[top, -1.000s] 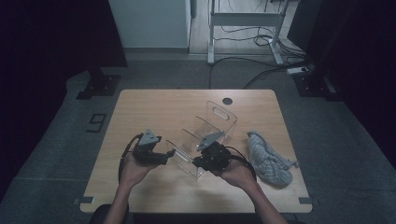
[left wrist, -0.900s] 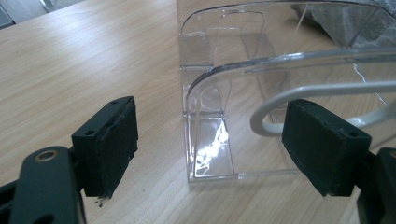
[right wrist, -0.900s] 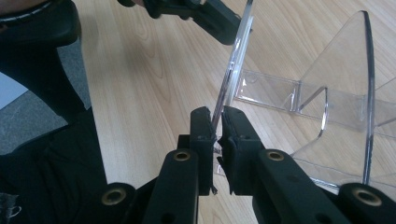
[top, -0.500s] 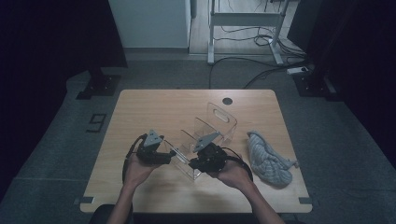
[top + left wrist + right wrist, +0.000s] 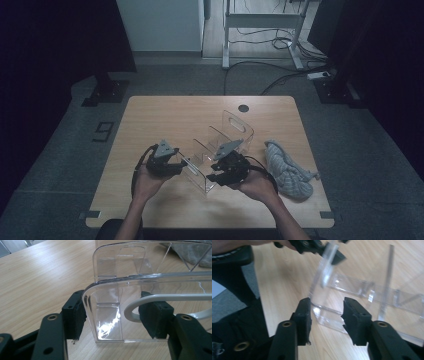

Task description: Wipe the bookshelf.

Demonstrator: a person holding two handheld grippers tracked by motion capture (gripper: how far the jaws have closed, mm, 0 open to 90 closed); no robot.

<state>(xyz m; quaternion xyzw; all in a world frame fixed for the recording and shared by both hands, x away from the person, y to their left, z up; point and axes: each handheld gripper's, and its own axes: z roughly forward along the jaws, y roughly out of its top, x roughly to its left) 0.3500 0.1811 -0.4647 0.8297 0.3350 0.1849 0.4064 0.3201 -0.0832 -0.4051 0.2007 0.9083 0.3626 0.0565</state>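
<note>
Two grippers at clear rack [image 5: 220,150] | left jaws closing astride end wall | right jaws opening | cloth [image 5: 287,167] beside

Clear acrylic divider rack [image 5: 220,150], upright on the wooden table, near front edge, several open compartments

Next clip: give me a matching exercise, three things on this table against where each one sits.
Things:
1. clear rack
2. grey cloth
3. black round hole

Places:
A. near the far edge of the table
B. around the middle of the table
C. at the right side of the table

Pairs: 1-B, 2-C, 3-A
</note>
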